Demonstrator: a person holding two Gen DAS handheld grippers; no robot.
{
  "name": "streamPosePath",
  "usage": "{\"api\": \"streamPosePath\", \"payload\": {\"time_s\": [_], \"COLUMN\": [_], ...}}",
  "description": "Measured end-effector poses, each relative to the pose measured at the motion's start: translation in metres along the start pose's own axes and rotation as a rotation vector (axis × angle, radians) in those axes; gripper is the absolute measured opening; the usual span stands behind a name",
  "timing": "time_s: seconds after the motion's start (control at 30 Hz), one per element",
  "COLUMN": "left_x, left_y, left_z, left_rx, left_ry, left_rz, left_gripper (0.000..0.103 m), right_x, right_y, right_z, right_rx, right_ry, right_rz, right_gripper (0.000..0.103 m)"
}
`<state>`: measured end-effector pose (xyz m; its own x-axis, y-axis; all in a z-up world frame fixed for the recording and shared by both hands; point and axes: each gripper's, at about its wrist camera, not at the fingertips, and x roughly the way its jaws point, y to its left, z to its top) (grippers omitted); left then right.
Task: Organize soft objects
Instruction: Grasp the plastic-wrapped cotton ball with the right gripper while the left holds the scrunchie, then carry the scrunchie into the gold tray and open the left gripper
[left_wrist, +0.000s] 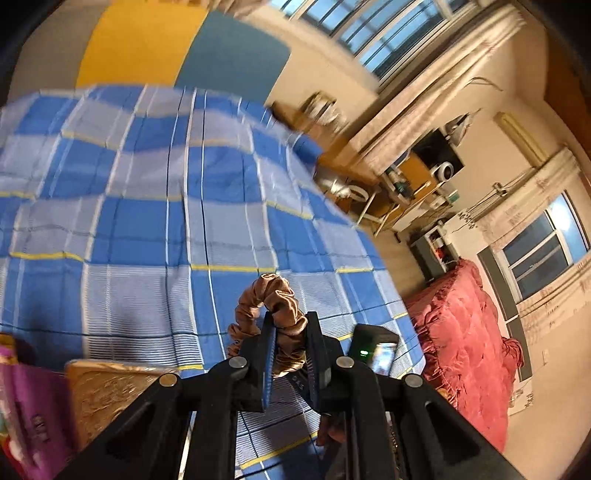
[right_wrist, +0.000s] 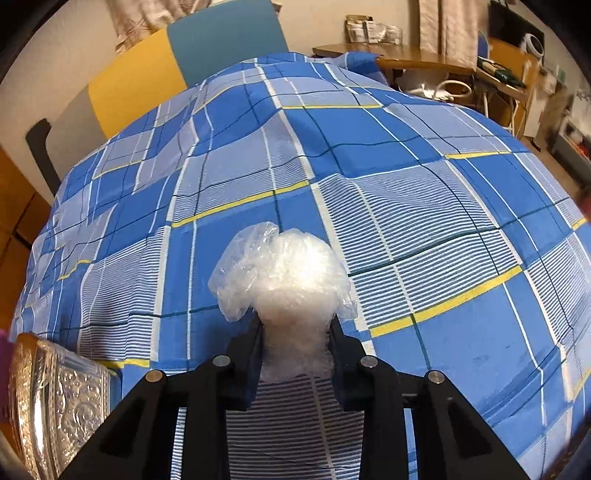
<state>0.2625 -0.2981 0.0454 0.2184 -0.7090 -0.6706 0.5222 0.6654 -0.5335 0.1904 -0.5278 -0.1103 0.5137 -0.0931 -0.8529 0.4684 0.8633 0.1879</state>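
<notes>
Two grippers each clamp a soft item above the blue checked bedsheet (right_wrist: 369, 147): the left gripper (left_wrist: 290, 325) pinches a brown satin scrunchie (left_wrist: 273, 295), the right gripper (right_wrist: 295, 325) a crumpled clear plastic bag (right_wrist: 284, 273). Slippery plastic could slide free, missing the embossed gold box (right_wrist: 62, 398).

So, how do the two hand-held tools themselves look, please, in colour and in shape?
Both look alike. The left tool and the right tool are matte black, each with two flat straight fingers on angular linked arms with triangular cut-outs. Round silver pins mark the joints. One left finger has a blue ribbed pad. No cables or sleeves show.
</notes>
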Motion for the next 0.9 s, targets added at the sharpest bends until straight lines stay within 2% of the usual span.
{"api": "streamPosePath", "payload": {"time_s": [0.17, 0.4, 0.67, 0.9], "left_x": [-0.065, -0.133, -0.192, -0.223], "left_y": [-0.002, 0.014, 0.072, 0.143], "left_z": [-0.009, -0.019, -0.055, -0.104], "left_rx": [0.047, 0.048, -0.035, -0.13], "left_ry": [-0.089, -0.164, -0.239, -0.246], "left_rz": [0.006, 0.025, 0.114, 0.242], "left_gripper": [0.013, 0.013, 0.013, 0.013], "right_x": [-0.009, -0.018, -0.03, -0.036], "right_y": [0.006, 0.004, 0.001, -0.002], "right_z": [-0.001, -0.005, -0.006, -0.008], "right_rx": [-0.03, -0.016, -0.003, 0.009], "right_ry": [-0.039, -0.058, -0.091, -0.111], "right_rz": [-0.003, 0.005, 0.012, 0.025], "right_gripper": [0.031, 0.031, 0.031, 0.031]}}
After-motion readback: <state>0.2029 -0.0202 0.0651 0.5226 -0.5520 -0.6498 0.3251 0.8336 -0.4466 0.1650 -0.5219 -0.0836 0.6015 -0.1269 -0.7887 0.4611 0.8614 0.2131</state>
